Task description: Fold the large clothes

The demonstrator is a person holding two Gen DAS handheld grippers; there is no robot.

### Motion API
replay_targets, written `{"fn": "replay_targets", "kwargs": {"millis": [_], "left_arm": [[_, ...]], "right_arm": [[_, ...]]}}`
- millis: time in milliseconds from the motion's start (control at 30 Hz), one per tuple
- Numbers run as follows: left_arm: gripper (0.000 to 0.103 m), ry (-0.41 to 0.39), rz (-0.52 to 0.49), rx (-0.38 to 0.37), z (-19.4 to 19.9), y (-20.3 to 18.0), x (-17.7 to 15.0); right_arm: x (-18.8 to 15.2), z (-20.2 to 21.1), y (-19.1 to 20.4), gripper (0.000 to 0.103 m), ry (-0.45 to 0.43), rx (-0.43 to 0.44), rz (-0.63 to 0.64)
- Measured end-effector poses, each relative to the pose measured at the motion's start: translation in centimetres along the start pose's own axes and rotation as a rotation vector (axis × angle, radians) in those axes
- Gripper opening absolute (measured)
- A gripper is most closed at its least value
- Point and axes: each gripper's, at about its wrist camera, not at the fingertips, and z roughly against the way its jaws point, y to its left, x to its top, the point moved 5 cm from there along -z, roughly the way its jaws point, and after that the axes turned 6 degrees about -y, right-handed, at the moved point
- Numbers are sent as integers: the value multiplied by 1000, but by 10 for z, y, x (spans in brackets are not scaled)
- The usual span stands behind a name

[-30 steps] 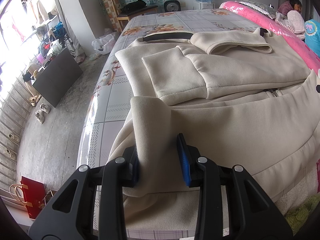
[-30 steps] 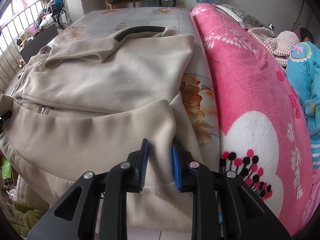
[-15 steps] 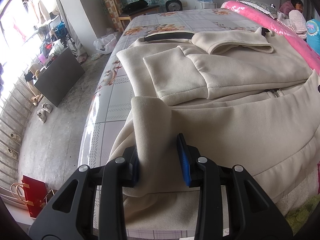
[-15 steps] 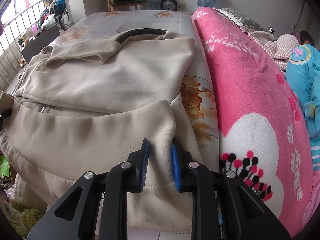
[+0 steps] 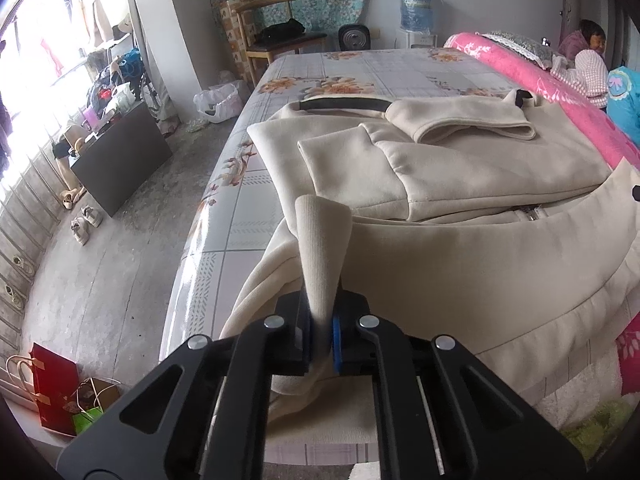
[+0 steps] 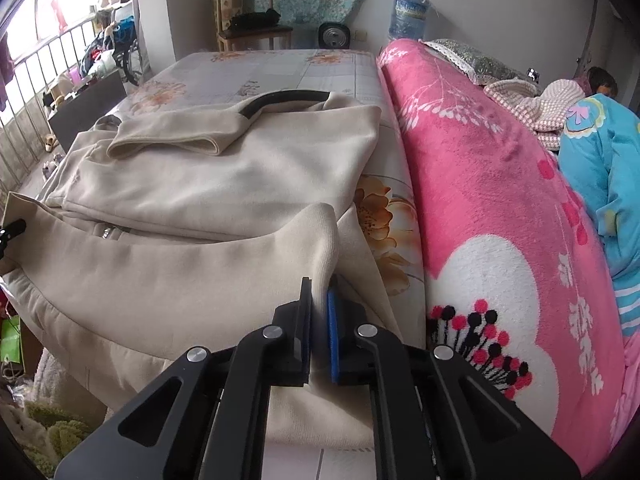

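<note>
The cream jacket (image 5: pixel 460 168) lies half-folded on the bed (image 5: pixel 360 68). The left tongs (image 5: pixel 321 320) have just closed on its ribbed hem; that view alone shows floor and shoes (image 5: pixel 86 220). The right tongs (image 6: pixel 319 320) pinch the other corner beside a pink blanket (image 6: pixel 500 200).

Cream jacket (image 5: pixel 460 264) with black collar band (image 5: pixel 344 103). Grey-checked bed sheet (image 5: pixel 360 68) with orange flowers. Pink blanket (image 6: pixel 492 200), white-and-black blossom print. Black tools, blue pads (image 6: pixel 332 332). Red bag (image 5: pixel 54 392) on grey floor.
</note>
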Motion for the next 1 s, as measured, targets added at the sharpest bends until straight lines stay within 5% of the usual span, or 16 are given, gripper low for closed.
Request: {"fn": "replay_targets", "kwargs": {"millis": [600, 1000], "left_arm": [[5, -322, 39, -112, 113, 6, 14], [5, -402, 85, -135, 87, 28, 89]], "right_arm": [[3, 97, 0, 7, -212, -25, -61], [78, 82, -7, 7, -328, -14, -49]]}}
